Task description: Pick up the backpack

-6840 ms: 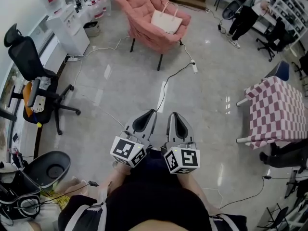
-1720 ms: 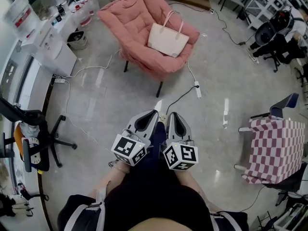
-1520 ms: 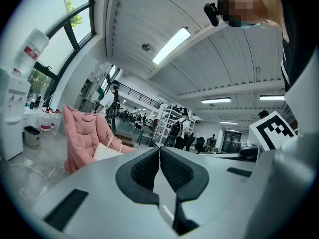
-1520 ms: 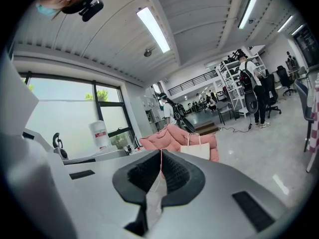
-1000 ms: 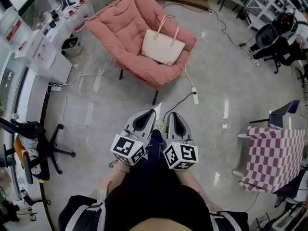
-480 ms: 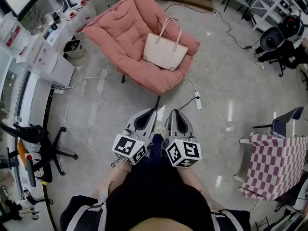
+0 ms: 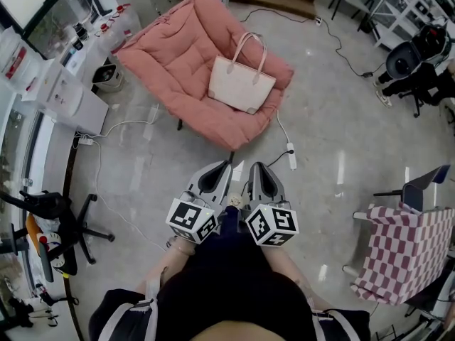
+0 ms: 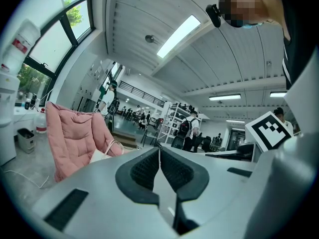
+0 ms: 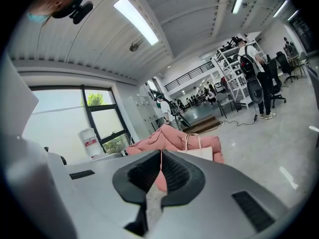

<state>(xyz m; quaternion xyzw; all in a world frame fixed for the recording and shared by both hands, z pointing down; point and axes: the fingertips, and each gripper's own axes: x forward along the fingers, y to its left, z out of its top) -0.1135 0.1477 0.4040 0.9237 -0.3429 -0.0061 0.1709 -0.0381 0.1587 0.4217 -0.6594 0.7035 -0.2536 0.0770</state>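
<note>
Since the earliest picture, the pink chair and the cream bag on it have drawn much nearer in the head view. The bag lies on the seat cushion with its base toward the person and its handles pointing away. Its length from base to handles runs up the picture, tipped slightly right. The left tongs and right tongs are side by side just short of the chair, both closed and empty.

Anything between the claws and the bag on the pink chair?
Nothing solid. Bare floor separates the left claw and right claw, both shut and empty, from the pink chair holding the cream bag. Only a white power strip with its cable lies near the chair's front.
</note>
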